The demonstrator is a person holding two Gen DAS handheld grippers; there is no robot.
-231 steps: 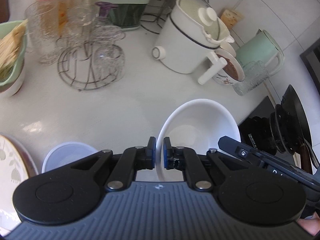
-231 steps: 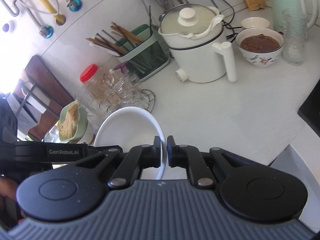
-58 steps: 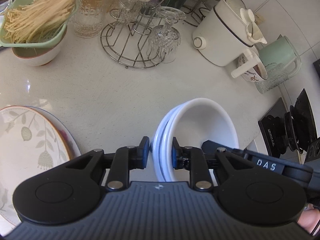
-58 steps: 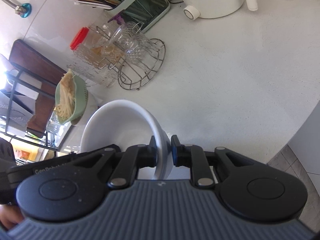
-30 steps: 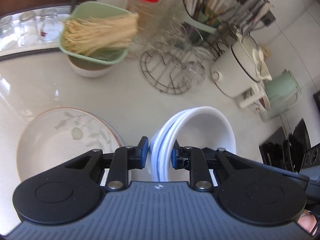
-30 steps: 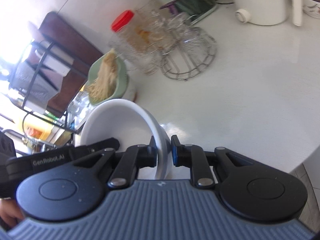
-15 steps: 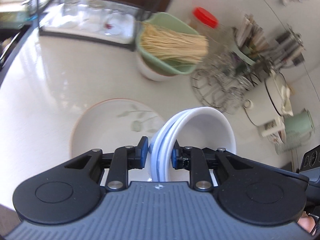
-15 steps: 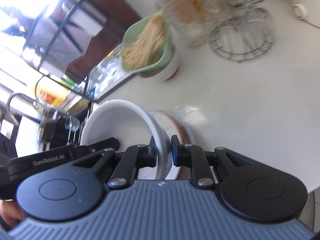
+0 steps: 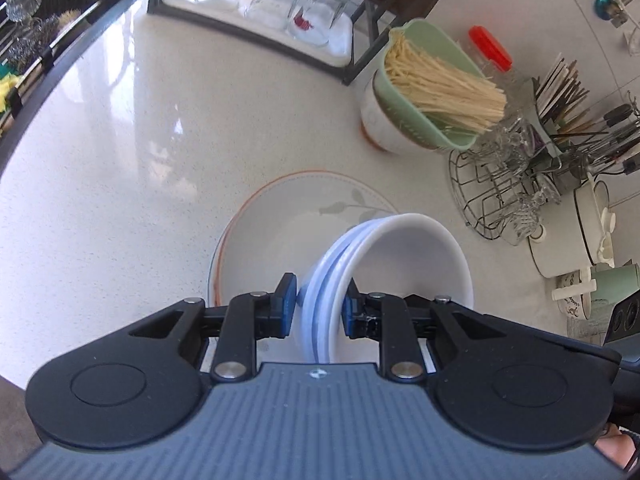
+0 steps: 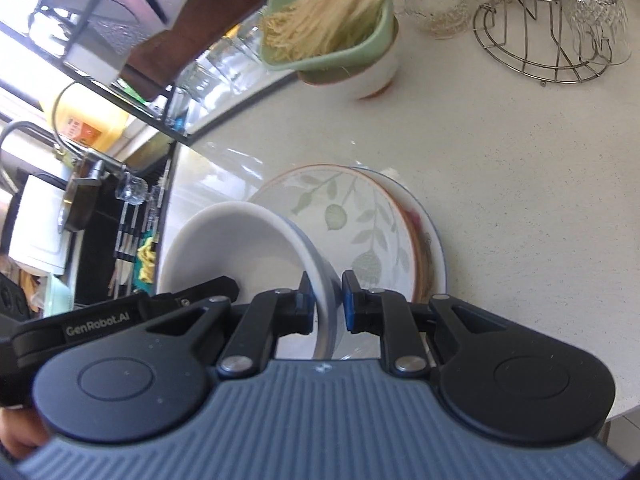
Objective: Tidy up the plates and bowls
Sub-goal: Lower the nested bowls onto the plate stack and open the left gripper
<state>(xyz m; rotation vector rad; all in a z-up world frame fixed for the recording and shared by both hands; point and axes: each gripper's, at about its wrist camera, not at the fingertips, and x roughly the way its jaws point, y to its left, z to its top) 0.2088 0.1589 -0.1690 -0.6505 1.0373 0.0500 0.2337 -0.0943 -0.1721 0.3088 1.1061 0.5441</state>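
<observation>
Your left hand-held gripper [image 9: 318, 307] and right hand-held gripper [image 10: 326, 305] grasp the stacked bowls [image 9: 404, 256], now moved over the leaf plate [image 9: 280, 216], open bench [image 9: 120, 140] leftward.

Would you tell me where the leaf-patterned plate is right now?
In both wrist views, the leaf-patterned plate lies on the white counter, directly beyond the stacked white bowls.

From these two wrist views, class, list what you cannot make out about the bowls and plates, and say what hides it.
- Bowl stack: its base and exact count, left wrist view, hidden behind the left gripper.
- Whether the stack touches the leaf-patterned plate: right wrist view, blocked by the right gripper.
- Plates beneath it: only rims show, so the number is unclear.
- Bowl under the green colander: contents covered.
</observation>
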